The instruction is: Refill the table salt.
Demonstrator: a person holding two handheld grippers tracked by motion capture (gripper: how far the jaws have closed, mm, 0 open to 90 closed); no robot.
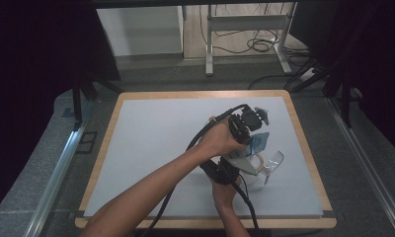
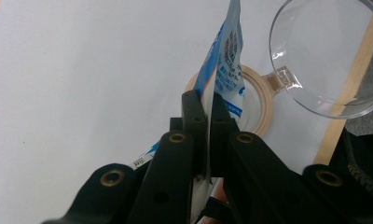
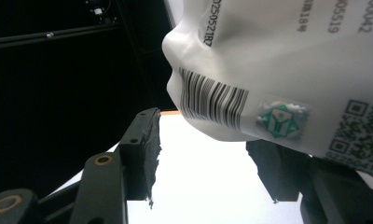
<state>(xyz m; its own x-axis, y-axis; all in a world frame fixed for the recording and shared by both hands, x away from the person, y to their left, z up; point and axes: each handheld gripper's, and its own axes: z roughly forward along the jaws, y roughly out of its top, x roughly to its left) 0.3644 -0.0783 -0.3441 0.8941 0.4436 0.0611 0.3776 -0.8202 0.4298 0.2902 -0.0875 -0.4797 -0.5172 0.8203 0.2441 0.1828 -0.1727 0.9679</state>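
A blue-and-white packet (image 2: pixel 224 56) stands pinched edge-on in the left gripper (image 2: pixel 207 109), directly above a round container (image 2: pixel 264 100) with its clear hinged lid (image 2: pixel 327 51) swung open beside it. The right gripper (image 3: pixel 203 158), jaws spread, sits just below the packet.

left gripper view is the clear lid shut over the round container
No: the clear lid is swung open to the side on its hinge, leaving the container's rim uncovered behind the blue-and-white packet.
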